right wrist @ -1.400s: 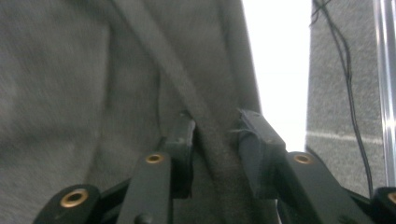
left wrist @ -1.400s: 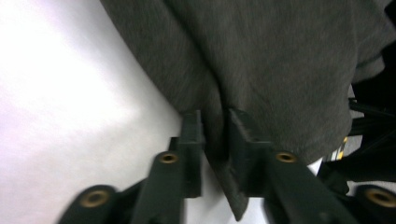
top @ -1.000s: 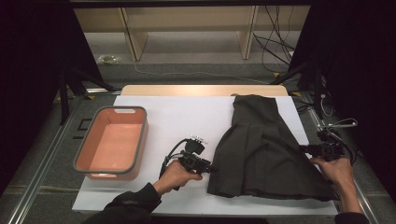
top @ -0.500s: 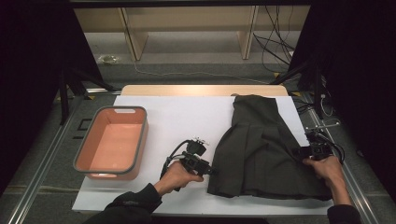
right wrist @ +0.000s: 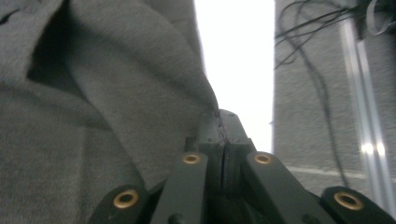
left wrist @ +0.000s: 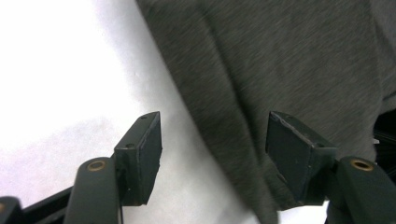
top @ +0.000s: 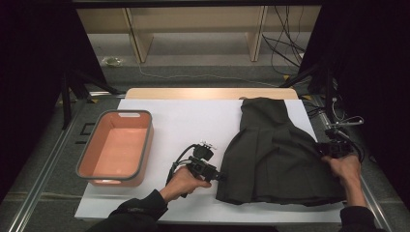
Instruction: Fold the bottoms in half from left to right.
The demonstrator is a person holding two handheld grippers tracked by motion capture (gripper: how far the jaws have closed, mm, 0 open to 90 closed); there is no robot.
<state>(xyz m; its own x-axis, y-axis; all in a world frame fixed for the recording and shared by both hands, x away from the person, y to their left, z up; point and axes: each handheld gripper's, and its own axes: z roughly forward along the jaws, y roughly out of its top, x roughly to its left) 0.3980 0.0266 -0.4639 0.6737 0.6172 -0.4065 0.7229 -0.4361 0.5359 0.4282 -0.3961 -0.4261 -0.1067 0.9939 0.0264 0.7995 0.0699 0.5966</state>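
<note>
A dark grey skirt (top: 275, 154) lies flat on the right half of the white table top (top: 193, 121). My left gripper (top: 220, 178) sits at the skirt's lower left edge. Its jaws have just been opening and now stand apart. In the left gripper view the skirt's edge (left wrist: 280, 70) runs between the left gripper's (left wrist: 215, 140) pads without being pressed. My right gripper (top: 323, 151) is at the skirt's right edge. In the right gripper view the right gripper (right wrist: 223, 121) is shut, pinching a fold of the skirt (right wrist: 93, 116) at its seam.
A salmon-coloured basin with a grey rim (top: 143, 145) stands on the table's left side. Metal rails run along both table sides (top: 38, 193). Cables hang off the far right (top: 338, 121). Bare white surface lies between basin and skirt.
The right hand has shifted slightly inward onto the skirt's right edge. The left hand has stayed where it was.
</note>
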